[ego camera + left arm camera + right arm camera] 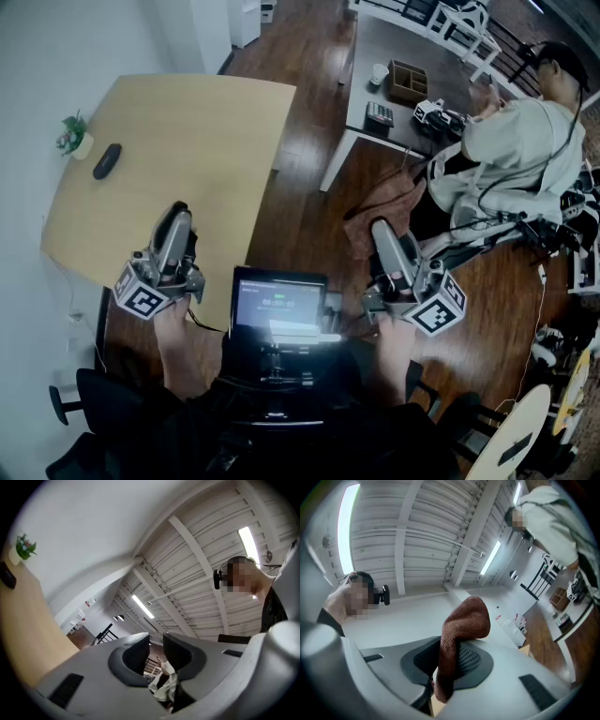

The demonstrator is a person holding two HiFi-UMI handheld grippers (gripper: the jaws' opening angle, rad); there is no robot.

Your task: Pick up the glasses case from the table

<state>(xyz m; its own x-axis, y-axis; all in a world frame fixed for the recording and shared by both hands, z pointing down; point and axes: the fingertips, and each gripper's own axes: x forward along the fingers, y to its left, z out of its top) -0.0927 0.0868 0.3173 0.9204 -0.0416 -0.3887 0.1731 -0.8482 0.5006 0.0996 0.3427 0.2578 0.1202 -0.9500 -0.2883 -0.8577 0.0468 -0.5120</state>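
Table [178, 131]: the light wooden top fills the left of my head view. Nothing is lifted from it yet, so I judge the whole task is ahead: reach, open, close, raise.
Floor [300, 187]: a dark wooden strip runs between this table and a grey second table [375, 70]. My right tool hangs over that strip, well apart from the case.
Person [520, 141]: seated at the second table, far to the right and out of my path.
Screen [278, 305]: sits low between my two tools, near me. It doesn't block a reach forward.
Right tool [380, 227]: its jaws are closed on a brown cloth [461, 639], which bulges above them and hangs below. Busy as it is, I judge it a poor choice for the pick.
Left tool [176, 214]: over the table's near edge and tipped upward. Its jaws are drawn together with nothing between them, so they must spread before any grasp.
Glasses case [107, 160]: a dark oblong lying flat near the table's far left edge, close to the wall. Bare tabletop lies between it and the left tool, so the approach is clear.
Plant [73, 136]: a small pot just beside the case on the wall side. That is the one thing I could knock there, so I would come in from the open side.
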